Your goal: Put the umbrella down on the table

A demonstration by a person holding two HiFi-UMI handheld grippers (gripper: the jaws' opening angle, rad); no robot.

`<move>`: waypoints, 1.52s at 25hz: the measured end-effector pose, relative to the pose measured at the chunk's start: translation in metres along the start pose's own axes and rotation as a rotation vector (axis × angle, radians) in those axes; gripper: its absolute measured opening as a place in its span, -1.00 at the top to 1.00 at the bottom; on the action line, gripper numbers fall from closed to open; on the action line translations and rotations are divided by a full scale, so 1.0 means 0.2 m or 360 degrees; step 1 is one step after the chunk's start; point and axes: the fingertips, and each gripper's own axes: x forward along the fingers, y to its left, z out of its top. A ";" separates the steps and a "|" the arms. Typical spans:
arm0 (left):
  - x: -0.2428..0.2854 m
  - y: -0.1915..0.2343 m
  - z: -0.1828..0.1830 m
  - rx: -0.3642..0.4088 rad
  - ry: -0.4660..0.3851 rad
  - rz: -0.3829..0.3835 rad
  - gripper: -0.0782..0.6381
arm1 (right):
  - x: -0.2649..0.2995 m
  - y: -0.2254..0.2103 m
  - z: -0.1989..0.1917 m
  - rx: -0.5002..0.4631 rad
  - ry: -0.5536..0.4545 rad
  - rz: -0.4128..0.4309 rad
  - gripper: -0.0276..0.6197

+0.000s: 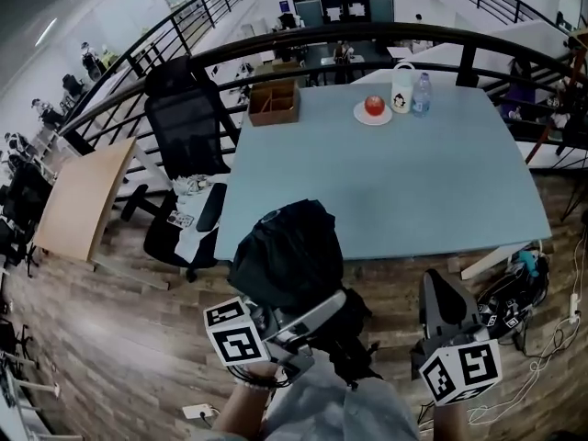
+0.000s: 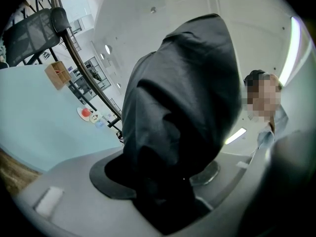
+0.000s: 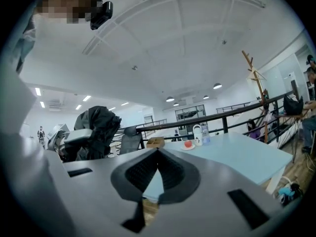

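So: left gripper [image 1: 308, 320] is clamped on the folded black umbrella [image 1: 285, 251], held above the desk's [image 1: 413, 182] near edge. Its long axis follows the gripper, free end pointing away across the desk. I'd carry it further over the desk, lower it flat, then release. Right gripper [image 1: 441, 294], short of the desk's near edge, is closed and empty.

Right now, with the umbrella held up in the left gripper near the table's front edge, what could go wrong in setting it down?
1. In the head view the umbrella sits about over the near edge of the table; released here, it may overhang and slide to the floor.
2. Its loose black fabric bunches over the left gripper, so it might snag as the jaws open.
3. The right gripper is shut, empty and off to the side, so it is unlikely to catch a slip.
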 end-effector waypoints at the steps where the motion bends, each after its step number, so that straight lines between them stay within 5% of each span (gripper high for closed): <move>1: 0.00 0.00 0.00 0.0004 -0.0008 0.0012 0.03 | 0.00 0.00 0.00 0.0001 0.0001 0.0016 0.92; 19: 0.03 0.02 0.02 0.0076 -0.0038 0.0057 0.03 | 0.07 0.02 0.01 -0.0011 -0.0015 0.0116 0.92; 38: 0.21 0.41 0.31 0.0067 0.0002 0.0096 0.03 | 0.58 -0.08 0.04 -0.0024 0.0073 0.0148 0.92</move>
